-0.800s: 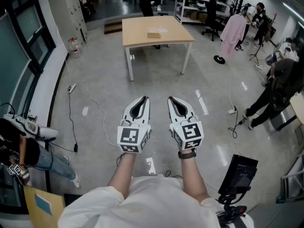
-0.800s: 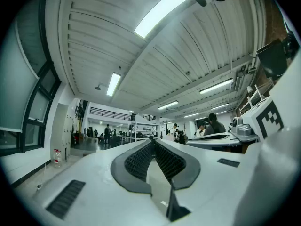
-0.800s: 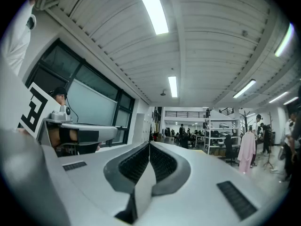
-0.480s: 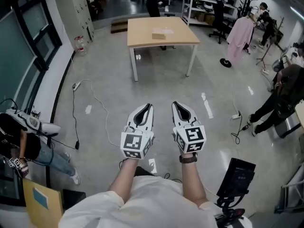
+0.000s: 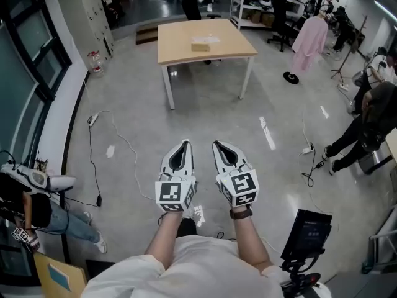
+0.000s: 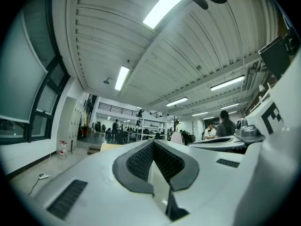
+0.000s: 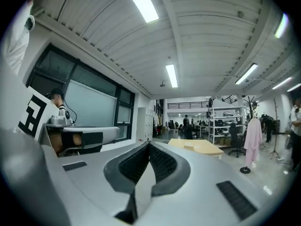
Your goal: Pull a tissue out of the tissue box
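Sitting on the far wooden desk (image 5: 229, 42), the tissue box (image 5: 202, 45) looks flat and tan. The left tool (image 5: 182, 146) and right tool (image 5: 221, 146) are clenched empty, well apart from it.

Our left gripper (image 5: 184, 144) and right gripper (image 5: 218, 144) side by side, just ahead of us, above floor. Table (image 5: 180, 49) well ahead, well apart from both. Tissue box (image 5: 201, 46) on table, near its middle. Shelving (image 5: 257, 2) behind table, toward right. Hanging garment (image 5: 307, 39) right of table. Cable (image 5: 90, 148) on floor to our left. Screen (image 5: 307, 233) at our near right.
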Demonstrator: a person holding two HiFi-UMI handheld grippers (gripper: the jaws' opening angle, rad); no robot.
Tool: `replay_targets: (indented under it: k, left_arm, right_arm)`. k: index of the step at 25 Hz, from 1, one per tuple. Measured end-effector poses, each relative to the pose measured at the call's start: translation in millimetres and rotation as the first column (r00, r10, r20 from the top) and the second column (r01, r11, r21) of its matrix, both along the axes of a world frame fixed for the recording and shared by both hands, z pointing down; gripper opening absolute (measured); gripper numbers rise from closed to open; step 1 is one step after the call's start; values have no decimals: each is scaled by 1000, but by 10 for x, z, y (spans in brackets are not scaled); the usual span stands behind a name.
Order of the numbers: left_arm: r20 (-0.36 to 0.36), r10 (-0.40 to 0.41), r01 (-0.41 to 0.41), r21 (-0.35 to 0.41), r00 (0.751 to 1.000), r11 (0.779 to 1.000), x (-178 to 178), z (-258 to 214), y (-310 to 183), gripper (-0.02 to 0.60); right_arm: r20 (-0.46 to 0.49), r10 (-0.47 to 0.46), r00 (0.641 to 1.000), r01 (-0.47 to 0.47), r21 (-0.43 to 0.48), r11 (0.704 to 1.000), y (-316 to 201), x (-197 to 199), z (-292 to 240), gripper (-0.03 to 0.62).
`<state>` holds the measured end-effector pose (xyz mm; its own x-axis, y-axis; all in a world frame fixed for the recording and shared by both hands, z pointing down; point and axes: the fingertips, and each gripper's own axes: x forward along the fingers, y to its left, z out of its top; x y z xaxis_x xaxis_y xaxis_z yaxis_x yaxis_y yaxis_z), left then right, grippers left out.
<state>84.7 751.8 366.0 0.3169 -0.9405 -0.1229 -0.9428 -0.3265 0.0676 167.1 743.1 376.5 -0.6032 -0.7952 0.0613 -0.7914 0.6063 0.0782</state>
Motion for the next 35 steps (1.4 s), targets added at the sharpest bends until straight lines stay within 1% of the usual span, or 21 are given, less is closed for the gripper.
replay_targets:
  k: [1, 3, 5, 6, 7, 9, 12, 16, 21, 25, 29, 31, 35]
  left_arm:
    - [-3, 6, -6, 14, 1000, 1000, -37, -44, -109, 2]
    - [14, 37, -37, 31, 999, 999, -137, -116, -359, 2]
    - [19, 77, -77, 31, 997, 997, -273, -150, -624, 2]
    - [13, 92, -92, 30, 996, 995, -347, -160, -746, 2]
    - [8, 104, -104, 28, 995, 994, -414, -167, -861, 2]
    - [8, 124, -124, 25, 992, 992, -536, -185, -1093, 1]
    - [17, 140, -140, 28, 990, 990, -712, -207, -1428, 1]
    - [22, 149, -149, 20, 989, 989, -955, -157, -1819, 0]
    - [-26, 147, -148, -11, 989, 989, -1228, 33, -2214, 0]
    - [-19, 155, -155, -15, 988, 988, -1226, 131, -2514, 0]
    - [-6, 147, -147, -26, 989, 989, -1246, 217, -2951, 0]
    - [-4, 130, -130, -16, 991, 991, -1261, 190, -3216, 0]
    - [22, 103, -103, 25, 994, 994, -1210, -7, -3871, 0]
  right_arm:
    - [0, 4, 1000, -4, 3, 1000, -111, -37, -29, 5]
    - [46, 1, 999, -3, 29, 1000, -327, -134, -150, 5]
    - [110, -11, 994, 1, 94, 996, -502, -253, -324, 3]
    - [126, -16, 992, -1, 129, 992, -583, -316, -398, 3]
    - [130, -16, 991, -5, 156, 988, -671, -385, -453, 3]
    - [117, -9, 993, -13, 180, 984, -893, -544, -514, 3]
    - [99, 13, 995, -30, 178, 984, -1255, -780, -510, 3]
    - [98, 41, 994, -57, 167, 984, -1660, -1028, -456, 3]
    - [78, 62, 995, -74, 173, 982, -1992, -1240, -373, 3]
    - [77, 61, 995, -73, 174, 982, -2322, -1248, -316, 5]
    - [110, 43, 993, -60, 155, 986, -2861, -1305, -218, 3]
    - [121, 14, 993, -33, 153, 988, -3178, -1360, -219, 5]
    - [126, -36, 991, 11, 193, 981, -3877, -1374, -400, 5]
